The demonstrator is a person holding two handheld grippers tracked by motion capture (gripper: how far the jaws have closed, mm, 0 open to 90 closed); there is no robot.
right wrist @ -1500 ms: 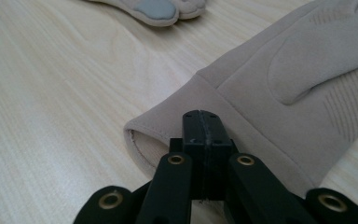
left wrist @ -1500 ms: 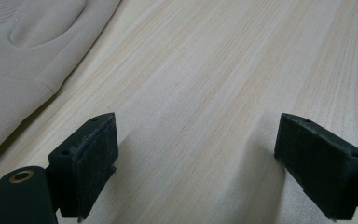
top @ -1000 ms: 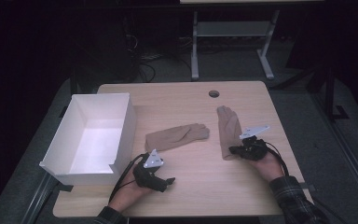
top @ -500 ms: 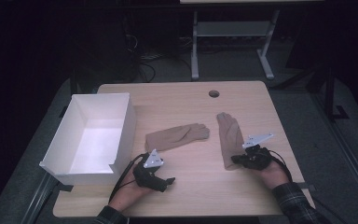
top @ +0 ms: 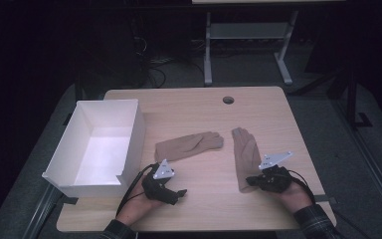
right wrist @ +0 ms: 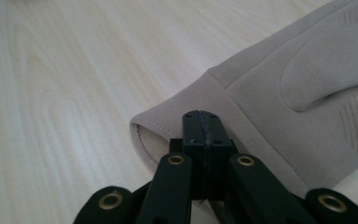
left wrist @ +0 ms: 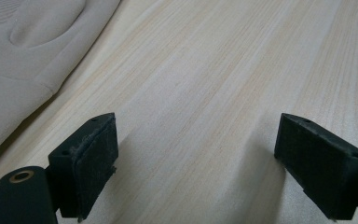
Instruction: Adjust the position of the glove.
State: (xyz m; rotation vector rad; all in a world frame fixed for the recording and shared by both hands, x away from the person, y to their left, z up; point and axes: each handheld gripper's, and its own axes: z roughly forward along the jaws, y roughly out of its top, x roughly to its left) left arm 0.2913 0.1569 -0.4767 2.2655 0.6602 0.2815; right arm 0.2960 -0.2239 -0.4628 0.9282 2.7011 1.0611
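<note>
free: far half of table (top: pixel 189 102), near edge between grippers | blocked: white box (top: pixel 129 134) at left edge; two gloves (top: pixel 189 145) mid-table, right glove (top: pixel 244 154)

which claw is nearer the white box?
Left. The left claw sits just off the near right corner of the white box; the right claw is across the table, shut on the right glove cuff.

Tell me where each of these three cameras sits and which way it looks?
High view: above the person's side, looking forward and down on the pale wooden table; both hands show, with left tongs and right tongs.
Left gripper view: rides the left tongs, facing bare wood.
Right gripper view: rides the right tongs, shut on the right beige fabric glove.
Shared: that glove appears from above too.
</note>
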